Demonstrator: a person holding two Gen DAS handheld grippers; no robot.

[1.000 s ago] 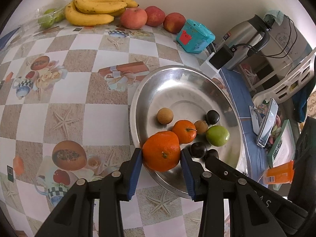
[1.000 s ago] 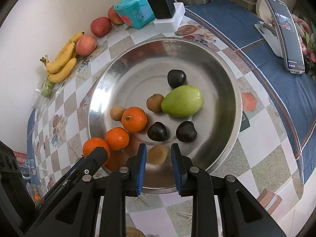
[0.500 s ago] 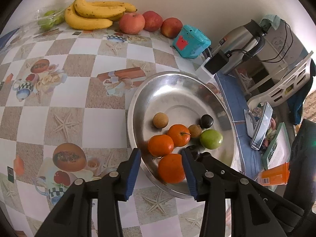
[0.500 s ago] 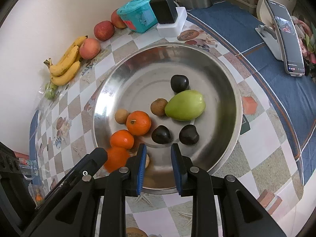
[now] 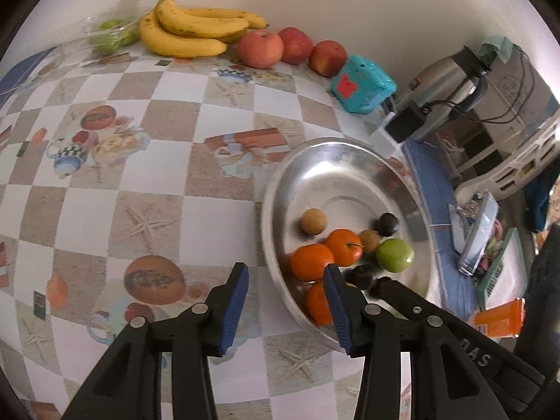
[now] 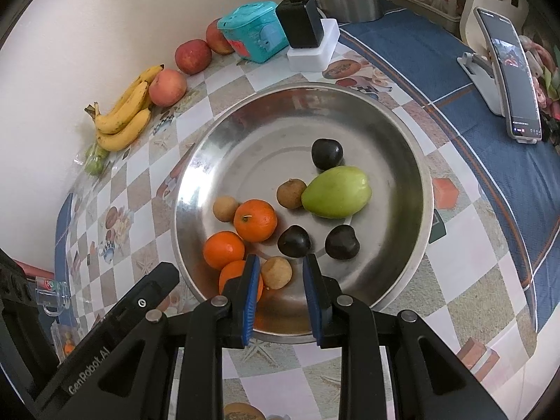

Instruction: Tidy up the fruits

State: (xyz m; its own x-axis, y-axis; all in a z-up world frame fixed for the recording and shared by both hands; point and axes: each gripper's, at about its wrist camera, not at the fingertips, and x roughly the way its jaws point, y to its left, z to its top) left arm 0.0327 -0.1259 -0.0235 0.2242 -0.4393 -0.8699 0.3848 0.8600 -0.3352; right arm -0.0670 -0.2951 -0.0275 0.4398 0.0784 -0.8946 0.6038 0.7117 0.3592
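A steel bowl (image 5: 336, 161) (image 6: 392, 133) holds three oranges (image 5: 312, 260) (image 6: 254, 219), a green fruit (image 5: 394, 254) (image 6: 336, 191), dark fruits (image 6: 327, 153) and small brown fruits (image 5: 313, 221) (image 6: 276, 272). My left gripper (image 5: 284, 302) is open and empty, above the table just left of the bowl's near rim. My right gripper (image 6: 281, 292) is open and empty above the bowl's near edge, with a brown fruit lying past its fingertips. Bananas (image 5: 190, 31) (image 6: 124, 113) and three apples (image 5: 259, 49) (image 6: 167, 86) lie by the wall.
A teal box (image 5: 362, 84) (image 6: 255, 31), a black charger on a white block (image 6: 304, 40) and a steel kettle (image 5: 444, 84) stand behind the bowl. A phone on a stand (image 6: 507, 77) is at the right. A bag of green fruit (image 5: 110, 35) lies beside the bananas.
My left gripper let go of the orange, which now lies in the bowl, then drew back and to the left. My right gripper lifted back slightly.
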